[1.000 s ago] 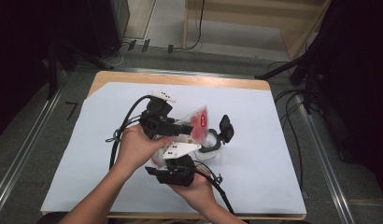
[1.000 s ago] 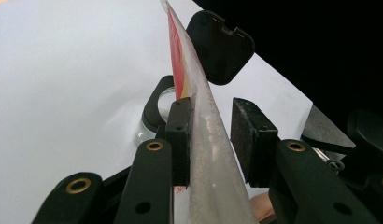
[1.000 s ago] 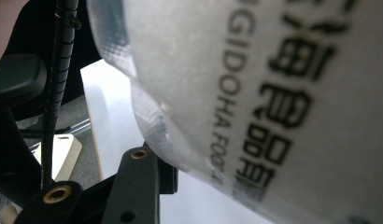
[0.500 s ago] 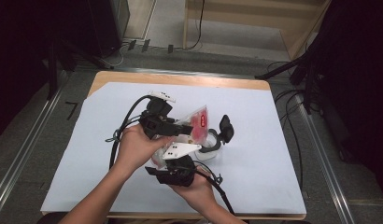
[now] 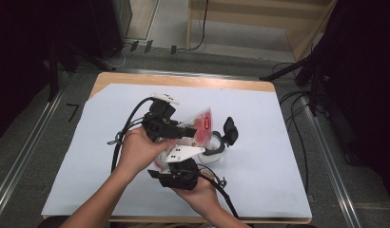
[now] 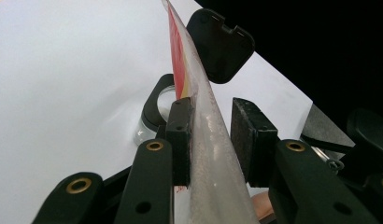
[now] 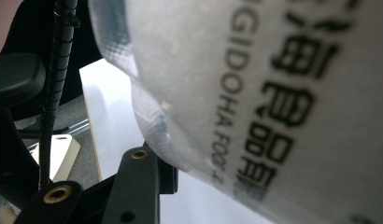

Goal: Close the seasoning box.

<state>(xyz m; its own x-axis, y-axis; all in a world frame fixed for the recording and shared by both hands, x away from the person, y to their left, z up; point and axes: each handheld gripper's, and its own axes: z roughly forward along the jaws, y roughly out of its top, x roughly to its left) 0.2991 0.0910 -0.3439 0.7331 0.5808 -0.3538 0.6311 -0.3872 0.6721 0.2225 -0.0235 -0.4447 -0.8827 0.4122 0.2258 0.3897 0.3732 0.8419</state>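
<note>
Desk [image 5: 278,190] under a white sheet; landmark for all positions is the small clear jar [image 5: 213,148] with a dark rim, standing just right of the sheet's middle. Its black flip lid [image 5: 230,129] hangs open on the far-right side of the jar, so the mouth is uncovered; whether anything is inside cannot be told. The plastic food pouch [image 5: 201,124], clear with a red printed patch, is held off the desk directly over and slightly left of the jar, long axis running roughly from near-left up toward far-right, edge-on to the left gripper [image 6: 210,140]. Left gripper sits left of the jar; in its own view the pouch passes between the fingers [image 6: 180,135], left pad against the film, right pad showing a sliver of gap, so grip reads as a light pinch on the pouch. Right gripper [image 5: 180,175] sits on the near side of the jar, below the pouch's lower end; in its own view the printed film crosses close over one finger [image 7: 147,172] and hides the other, so cannot tell if it pinches. Judgement: pouch end nearest the jar mouth must tilt down over it; the left gripper is the nearer one.
</note>
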